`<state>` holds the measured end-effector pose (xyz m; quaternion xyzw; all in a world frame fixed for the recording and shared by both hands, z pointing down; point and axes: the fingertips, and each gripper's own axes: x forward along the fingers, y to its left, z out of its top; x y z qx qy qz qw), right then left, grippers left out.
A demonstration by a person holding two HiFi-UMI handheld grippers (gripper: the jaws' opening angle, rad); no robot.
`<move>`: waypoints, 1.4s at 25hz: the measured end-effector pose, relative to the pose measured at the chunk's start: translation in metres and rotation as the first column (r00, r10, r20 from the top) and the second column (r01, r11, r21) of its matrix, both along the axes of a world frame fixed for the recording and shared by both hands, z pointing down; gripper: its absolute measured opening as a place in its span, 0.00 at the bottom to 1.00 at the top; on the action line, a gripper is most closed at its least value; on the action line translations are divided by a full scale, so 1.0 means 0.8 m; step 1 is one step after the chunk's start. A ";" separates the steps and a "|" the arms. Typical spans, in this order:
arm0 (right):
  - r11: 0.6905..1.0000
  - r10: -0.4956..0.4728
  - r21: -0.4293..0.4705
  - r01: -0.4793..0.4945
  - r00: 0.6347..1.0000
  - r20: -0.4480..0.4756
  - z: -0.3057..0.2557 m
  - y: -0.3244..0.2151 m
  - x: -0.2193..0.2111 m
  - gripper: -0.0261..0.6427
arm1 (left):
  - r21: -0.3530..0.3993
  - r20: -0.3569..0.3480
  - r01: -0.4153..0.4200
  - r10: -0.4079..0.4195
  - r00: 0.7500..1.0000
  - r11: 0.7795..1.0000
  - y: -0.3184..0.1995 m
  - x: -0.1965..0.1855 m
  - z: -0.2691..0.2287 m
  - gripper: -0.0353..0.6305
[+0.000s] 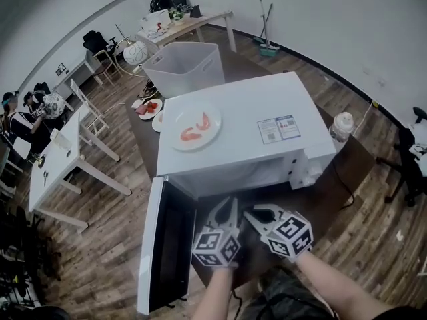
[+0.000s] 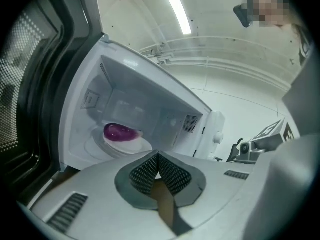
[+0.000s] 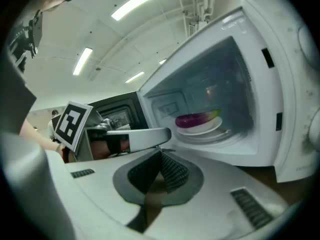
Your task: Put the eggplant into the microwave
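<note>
inside the microwave (image 1: pixel 253 122), on a plate (image 3: pixel 202 129) mid-floor, lies the eggplant (image 3: pixel 196 119); the door (image 1: pixel 150 245) stands open. before the opening, left gripper (image 1: pixel 231 204) and right gripper (image 1: pixel 249 213) are both closed tight, holding nothing.

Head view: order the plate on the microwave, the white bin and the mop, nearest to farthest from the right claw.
1. Plate, on the microwave top, left side.
2. White bin, behind the microwave.
3. Mop, against the far wall.
</note>
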<state>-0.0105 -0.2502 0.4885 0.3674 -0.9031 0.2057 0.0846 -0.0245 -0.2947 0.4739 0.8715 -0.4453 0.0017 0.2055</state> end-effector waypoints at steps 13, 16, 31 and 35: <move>0.996 -0.039 0.082 0.037 0.999 0.013 -0.053 0.105 -0.010 0.04 | 0.062 0.054 -0.026 0.022 0.998 0.998 0.105 -0.020 -0.032 0.05; 0.995 -0.037 0.093 0.039 0.999 -0.021 -0.063 0.129 -0.007 0.04 | 0.072 0.064 -0.035 0.031 0.998 0.997 0.132 -0.023 -0.038 0.05; 0.977 -0.040 0.210 0.038 0.999 0.002 -0.164 0.225 -0.001 0.04 | 0.196 0.085 -0.087 0.072 0.994 0.977 0.241 -0.020 -0.144 0.05; 0.977 -0.034 0.211 0.029 0.999 0.020 -0.172 0.247 0.000 0.04 | 0.166 0.052 -0.067 0.060 0.997 0.984 0.269 -0.029 -0.137 0.05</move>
